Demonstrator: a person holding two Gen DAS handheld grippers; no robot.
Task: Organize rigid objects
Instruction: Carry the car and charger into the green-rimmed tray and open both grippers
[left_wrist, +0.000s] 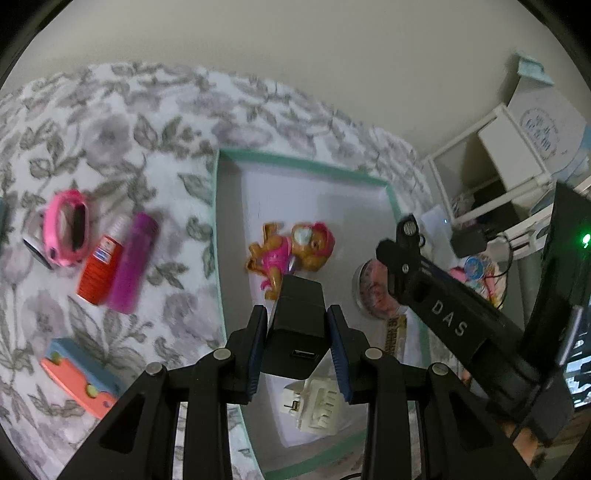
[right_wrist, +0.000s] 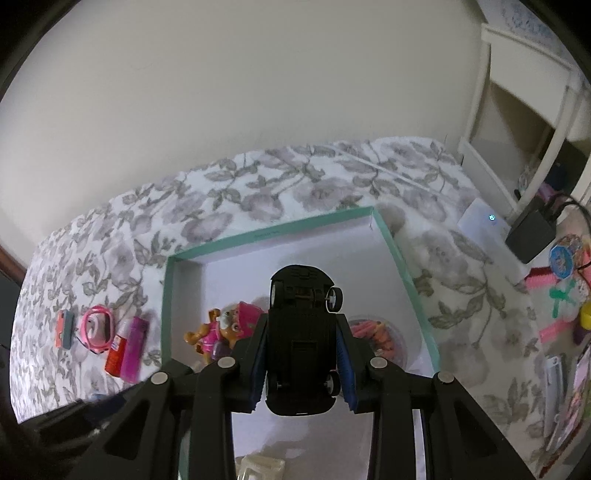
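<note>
Floral bedding is being crowded: a black charger (left_wrist: 295, 328) and toy car (right_wrist: 301, 343) are being gripped by left gripper (left_wrist: 297, 347) and right gripper (right_wrist: 303, 354) above the teal-rimmed box (right_wrist: 402, 266); collision is being risked

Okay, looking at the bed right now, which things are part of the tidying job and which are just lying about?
Part of the job:
- teal-rimmed box
- black charger in the left claw
- black toy car in the right claw
- puppy figure, already in the box
- pink watch, red tube, purple tube, waiting on the blanket

Just lying about:
- white shelf
- white device
</note>
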